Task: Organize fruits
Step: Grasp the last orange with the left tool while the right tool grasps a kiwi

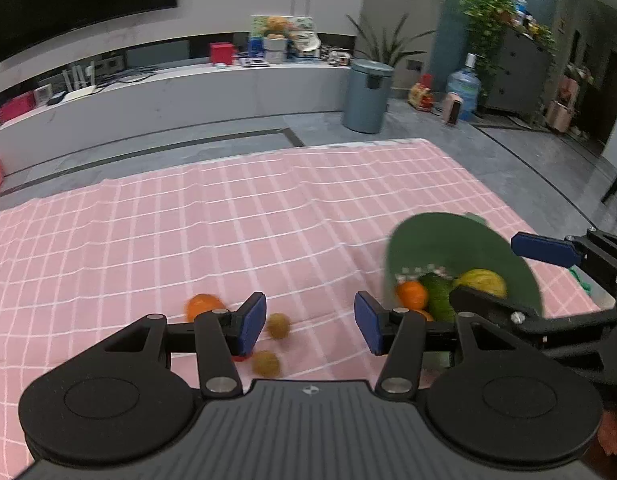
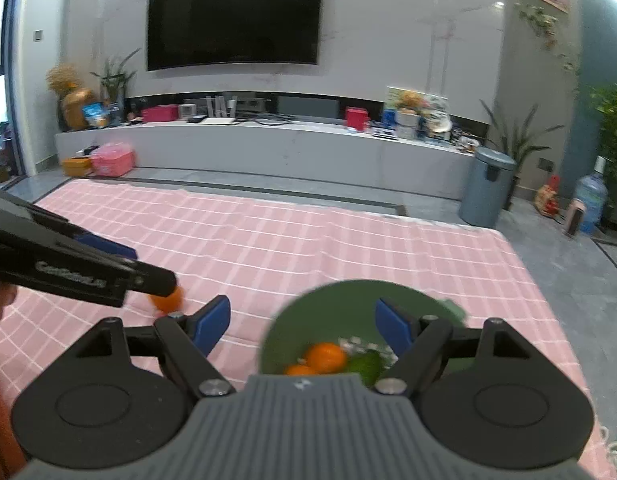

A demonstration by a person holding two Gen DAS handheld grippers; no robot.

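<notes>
the left gripper point(image 1: 310, 322) is wide apart and holds nothing, low in the left view over the pink cloth point(image 1: 188, 220). just before it lie a loose orange point(image 1: 202, 306) and two small brown fruits point(image 1: 278, 325), near each other. the green bowl point(image 1: 440, 240) at lower right holds oranges, a green fruit and a yellow one. the right gripper point(image 2: 302, 322) is also wide and holds nothing, above the bowl point(image 2: 348, 300). a grey bin point(image 2: 488, 188) stands on the floor at the right, and a tv point(image 2: 234, 16) hangs on the wall.
</notes>
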